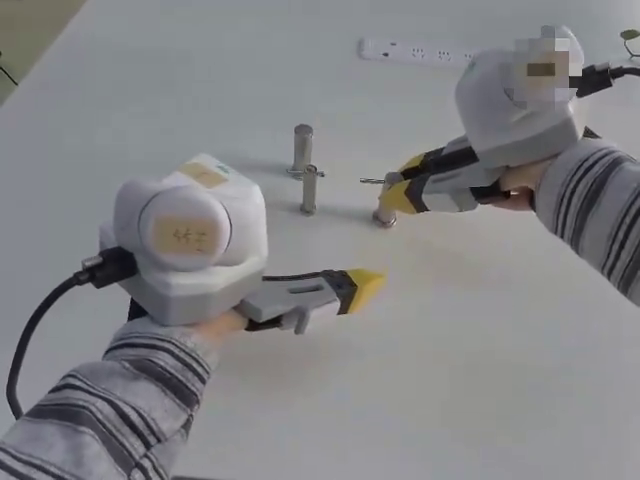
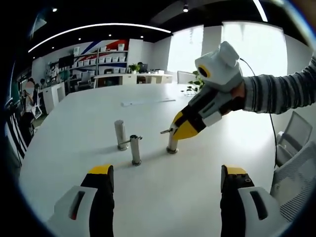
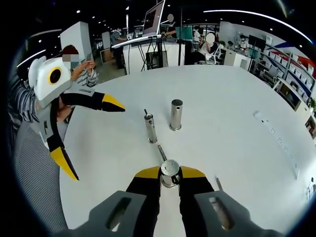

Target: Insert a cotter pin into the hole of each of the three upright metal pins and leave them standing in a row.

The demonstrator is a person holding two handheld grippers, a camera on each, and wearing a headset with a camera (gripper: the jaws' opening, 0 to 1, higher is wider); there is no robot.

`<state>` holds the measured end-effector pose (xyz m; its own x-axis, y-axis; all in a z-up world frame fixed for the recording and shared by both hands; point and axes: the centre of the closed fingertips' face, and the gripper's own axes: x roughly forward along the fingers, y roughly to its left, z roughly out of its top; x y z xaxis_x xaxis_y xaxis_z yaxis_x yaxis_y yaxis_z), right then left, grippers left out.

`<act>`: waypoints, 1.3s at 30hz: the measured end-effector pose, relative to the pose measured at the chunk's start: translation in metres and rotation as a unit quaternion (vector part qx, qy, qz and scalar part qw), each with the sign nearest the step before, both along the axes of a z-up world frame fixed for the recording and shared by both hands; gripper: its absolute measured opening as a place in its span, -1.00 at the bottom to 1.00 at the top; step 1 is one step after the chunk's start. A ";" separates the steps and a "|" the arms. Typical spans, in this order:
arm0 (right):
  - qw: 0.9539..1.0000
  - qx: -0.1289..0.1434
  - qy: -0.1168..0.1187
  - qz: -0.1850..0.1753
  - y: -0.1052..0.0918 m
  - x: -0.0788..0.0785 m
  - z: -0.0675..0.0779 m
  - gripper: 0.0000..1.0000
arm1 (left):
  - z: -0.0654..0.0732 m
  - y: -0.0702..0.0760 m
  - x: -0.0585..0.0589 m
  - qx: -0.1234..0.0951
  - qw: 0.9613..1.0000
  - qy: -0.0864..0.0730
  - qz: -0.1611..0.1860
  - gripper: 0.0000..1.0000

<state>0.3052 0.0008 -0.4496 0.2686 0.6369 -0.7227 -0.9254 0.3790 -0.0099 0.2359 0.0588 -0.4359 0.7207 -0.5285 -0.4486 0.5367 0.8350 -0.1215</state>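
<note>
While the right gripper (image 1: 392, 198) clamps the centre-right metal pin (image 1: 384, 216), apparently steadying it, the left gripper (image 1: 350, 292) hovers lower-centre, jaws apart.

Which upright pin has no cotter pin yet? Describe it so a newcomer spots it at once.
On the white table, three upright metal pins stand in front of the power strip. The bare pin is the end one nearest that strip, farthest from the right gripper. The middle pin and the gripped pin each carry a cotter pin; it carries none.
</note>
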 end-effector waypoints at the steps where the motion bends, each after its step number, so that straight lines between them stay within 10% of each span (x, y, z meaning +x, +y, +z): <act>1: 1.000 0.001 0.001 0.000 0.000 0.000 0.000 -0.84 | 0.000 0.000 0.000 0.000 1.000 0.000 0.000 0.78; 25: 1.000 0.020 0.000 0.000 0.002 -0.001 0.005 -0.66 | -0.008 0.002 -0.004 0.006 1.000 0.013 0.002 0.78; 39: 0.991 0.120 0.010 -0.064 0.035 0.021 0.036 -0.43 | -0.008 0.005 -0.001 0.015 1.000 0.007 0.006 0.78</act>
